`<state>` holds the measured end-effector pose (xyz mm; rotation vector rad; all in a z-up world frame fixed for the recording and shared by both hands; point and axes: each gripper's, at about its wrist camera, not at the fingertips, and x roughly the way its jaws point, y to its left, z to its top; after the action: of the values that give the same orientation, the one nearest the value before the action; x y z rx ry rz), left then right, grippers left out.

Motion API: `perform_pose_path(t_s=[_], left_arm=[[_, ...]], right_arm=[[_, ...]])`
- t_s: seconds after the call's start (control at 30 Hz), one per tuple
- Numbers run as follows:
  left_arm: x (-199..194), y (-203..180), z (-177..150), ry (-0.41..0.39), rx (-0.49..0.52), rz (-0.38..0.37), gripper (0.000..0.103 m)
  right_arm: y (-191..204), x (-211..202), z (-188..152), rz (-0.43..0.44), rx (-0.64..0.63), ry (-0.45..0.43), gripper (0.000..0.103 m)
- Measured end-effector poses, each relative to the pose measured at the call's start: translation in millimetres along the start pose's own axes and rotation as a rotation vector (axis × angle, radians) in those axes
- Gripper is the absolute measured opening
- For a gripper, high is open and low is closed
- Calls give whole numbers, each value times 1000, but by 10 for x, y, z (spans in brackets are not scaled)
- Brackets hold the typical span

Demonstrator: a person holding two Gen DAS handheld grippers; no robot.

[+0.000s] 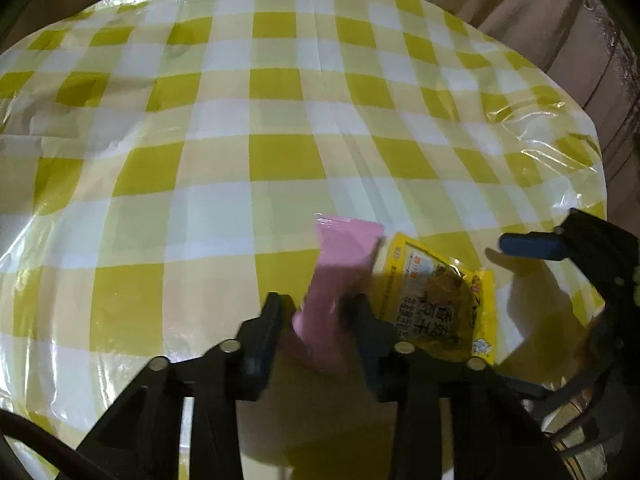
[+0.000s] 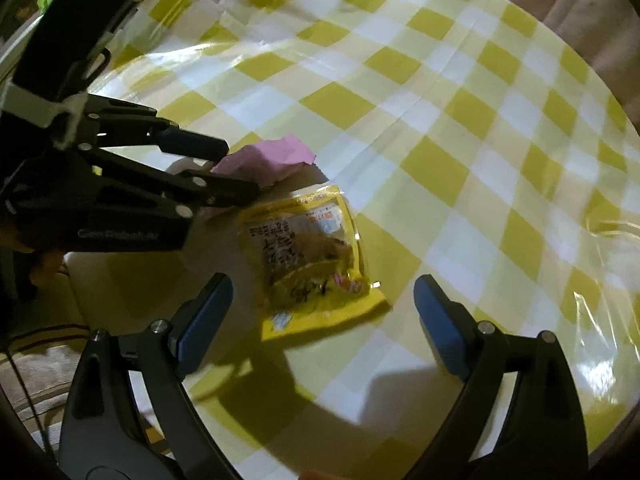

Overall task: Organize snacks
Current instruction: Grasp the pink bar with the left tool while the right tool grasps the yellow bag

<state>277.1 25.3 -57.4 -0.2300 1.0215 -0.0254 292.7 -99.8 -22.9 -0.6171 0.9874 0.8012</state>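
A pink snack packet [image 1: 340, 264] lies on the check-clothed table, and my left gripper [image 1: 316, 316] is shut on its near end. In the right wrist view the same left gripper [image 2: 240, 171] pinches the pink packet [image 2: 268, 160] from the left. Just right of it, touching its edge, a yellow printed snack packet [image 1: 436, 304] lies flat. My right gripper [image 2: 324, 310] hangs open over the near end of the yellow packet [image 2: 308, 256], one pad on each side and neither touching it. In the left wrist view one blue fingertip [image 1: 528, 246] of the right gripper shows beyond the yellow packet.
The round table [image 1: 280, 120] wears a yellow-and-white check cloth under crinkled clear plastic [image 2: 440, 120]. Beige upholstery [image 1: 560, 20] stands beyond its far edge. The near table edge and a striped floor rug [image 2: 32, 360] show at lower left.
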Motion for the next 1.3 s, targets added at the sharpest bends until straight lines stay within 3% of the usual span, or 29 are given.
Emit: perform_pose_path(t_s=[0.27, 0.43, 0.5, 0.6, 0.87, 1.3], left_arm=[[-18, 52, -9, -14, -30, -19, 29], [-48, 118, -10, -30, -60, -12, 29], [-55, 143, -8, -34, -69, -11, 29], [-73, 163, -12, -41, -79, -10, 29], [-120, 174, -36, -53, -89, -11, 28], [-230, 101, -93, -67, -77, -18, 26]], right_arm=[[-37, 259, 73, 62, -31, 67, 94], [-82, 263, 61, 86, 1, 59, 94], [-86, 239, 36, 87, 11, 48, 89], [-83, 164, -18, 81, 37, 36, 77], [-3, -3, -143, 45, 105, -7, 66], [-60, -187, -393, -33, 285, -28, 63]])
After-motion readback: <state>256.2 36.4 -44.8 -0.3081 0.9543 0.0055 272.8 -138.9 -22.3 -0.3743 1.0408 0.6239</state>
